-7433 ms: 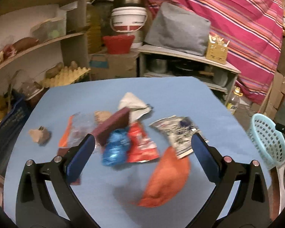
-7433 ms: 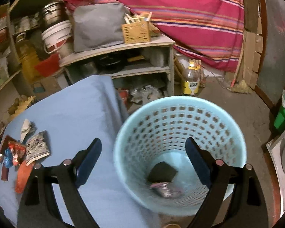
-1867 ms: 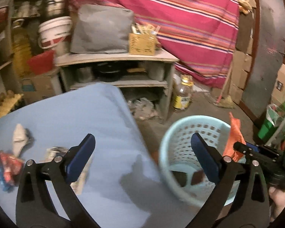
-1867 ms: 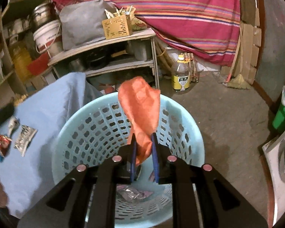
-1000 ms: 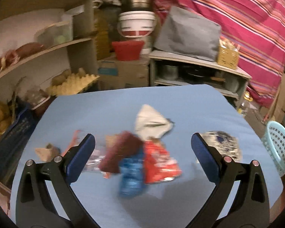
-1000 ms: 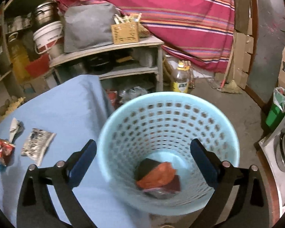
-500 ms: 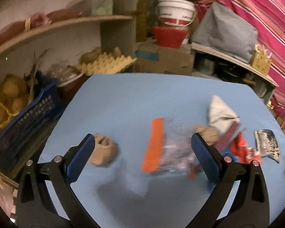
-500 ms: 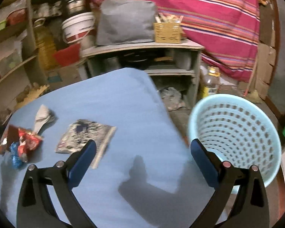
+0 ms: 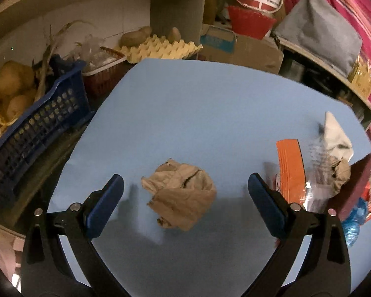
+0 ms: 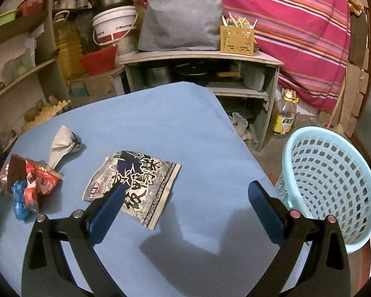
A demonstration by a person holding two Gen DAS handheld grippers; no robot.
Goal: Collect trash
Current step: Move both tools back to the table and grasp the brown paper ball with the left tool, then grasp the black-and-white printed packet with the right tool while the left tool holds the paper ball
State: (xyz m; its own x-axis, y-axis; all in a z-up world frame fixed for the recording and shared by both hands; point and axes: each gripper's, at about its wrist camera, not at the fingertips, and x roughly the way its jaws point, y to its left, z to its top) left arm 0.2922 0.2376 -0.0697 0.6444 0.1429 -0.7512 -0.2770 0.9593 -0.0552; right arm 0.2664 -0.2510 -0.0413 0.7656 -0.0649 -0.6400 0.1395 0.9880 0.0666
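Note:
A crumpled brown paper ball (image 9: 181,194) lies on the blue table (image 9: 197,113), between the fingers of my open left gripper (image 9: 185,205), which hovers above it. To its right lie an orange-edged clear bag (image 9: 290,163), a white wrapper (image 9: 336,136), a maroon piece (image 9: 353,185) and blue and red wrappers (image 9: 358,220). My right gripper (image 10: 185,206) is open and empty above a black-and-white snack packet (image 10: 133,180). The light blue basket (image 10: 331,188) stands on the floor off the table's right edge. A white wrapper (image 10: 61,146) and red and blue wrappers (image 10: 29,185) lie left.
A blue crate with potatoes (image 9: 24,113) and an egg tray (image 9: 160,49) sit left of the table. Behind stand a shelf unit (image 10: 205,71), a white bucket (image 10: 113,27), a grey bag (image 10: 180,19), a striped cloth (image 10: 296,24) and a bottle (image 10: 284,116) on the floor.
My left gripper has swung left, from the wrapper pile to over the brown paper ball. My right gripper, having let the orange wrapper into the basket, has moved back over the table to the snack packet.

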